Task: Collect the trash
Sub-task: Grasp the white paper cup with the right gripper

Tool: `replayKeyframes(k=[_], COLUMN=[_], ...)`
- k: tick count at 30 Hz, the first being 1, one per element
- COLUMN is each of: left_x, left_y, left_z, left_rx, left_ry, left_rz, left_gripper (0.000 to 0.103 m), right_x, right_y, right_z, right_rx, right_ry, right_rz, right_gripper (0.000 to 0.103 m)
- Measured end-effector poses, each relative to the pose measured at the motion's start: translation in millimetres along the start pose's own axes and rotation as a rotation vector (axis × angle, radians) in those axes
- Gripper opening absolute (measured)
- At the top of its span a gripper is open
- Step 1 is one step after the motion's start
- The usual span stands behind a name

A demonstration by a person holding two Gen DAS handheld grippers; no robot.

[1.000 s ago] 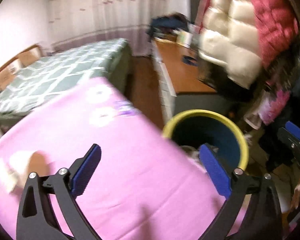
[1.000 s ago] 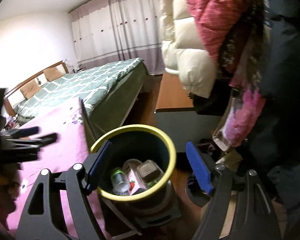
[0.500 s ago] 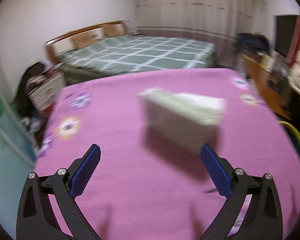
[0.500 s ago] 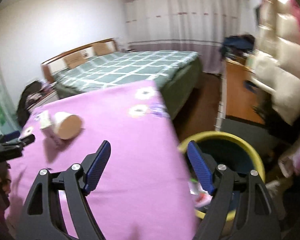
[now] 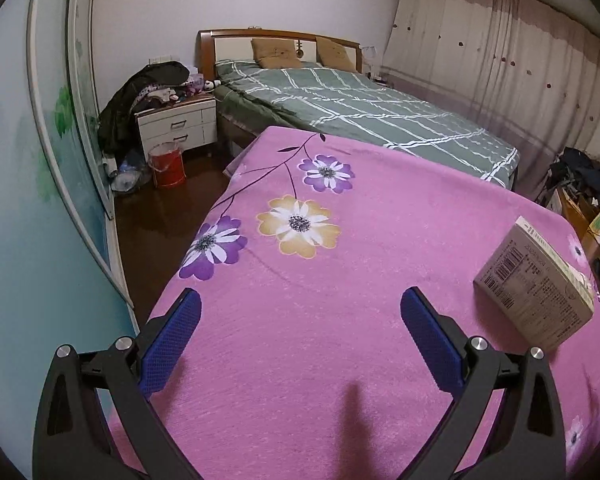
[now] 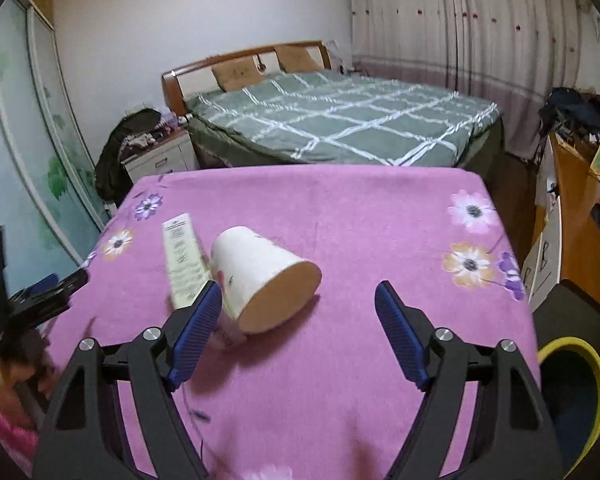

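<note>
A paper cup lies on its side on the pink flowered cloth, its open mouth toward me. A flat cardboard box lies just left of the cup. My right gripper is open above the cloth, the cup between its fingertips but untouched. In the left wrist view the same box rests at the right, outside my open left gripper, which hovers over bare cloth. The left gripper's tip shows at the left edge of the right wrist view. The bin's yellow rim sits at the lower right.
Behind the table stands a bed with a green checked cover. A white nightstand piled with clothes and a red bucket stand at the far left. A wooden desk runs along the right. A person's hand holds the left gripper.
Both grippers have swung left, away from the bin and hanging coats, to the pink table. The cup and box have come into the right view; the box has slid right in the left view.
</note>
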State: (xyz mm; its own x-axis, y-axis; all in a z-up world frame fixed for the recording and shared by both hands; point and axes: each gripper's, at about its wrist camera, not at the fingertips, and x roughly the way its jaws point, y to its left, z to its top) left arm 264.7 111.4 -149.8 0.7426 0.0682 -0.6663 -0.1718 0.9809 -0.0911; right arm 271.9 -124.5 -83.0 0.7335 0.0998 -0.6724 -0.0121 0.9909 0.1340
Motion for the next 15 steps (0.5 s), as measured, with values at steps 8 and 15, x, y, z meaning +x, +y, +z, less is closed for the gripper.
replayKeyframes(k=[8,15], left_x=[2,-11], left_y=[-13,-17], left_z=[0,2], left_rx=[0.003,-0.031], left_ry=[0.000,-0.015], left_rz=[0.009,0.019], left_gripper=[0.098,0.098], right_x=[29,24], right_y=[13,38], right_z=[4,-9], right_rx=[-0.016,-0.144], right_ry=[0.005,-0.039], right_rz=[-0.053,-0.081], right_gripper=[0.073,0.073])
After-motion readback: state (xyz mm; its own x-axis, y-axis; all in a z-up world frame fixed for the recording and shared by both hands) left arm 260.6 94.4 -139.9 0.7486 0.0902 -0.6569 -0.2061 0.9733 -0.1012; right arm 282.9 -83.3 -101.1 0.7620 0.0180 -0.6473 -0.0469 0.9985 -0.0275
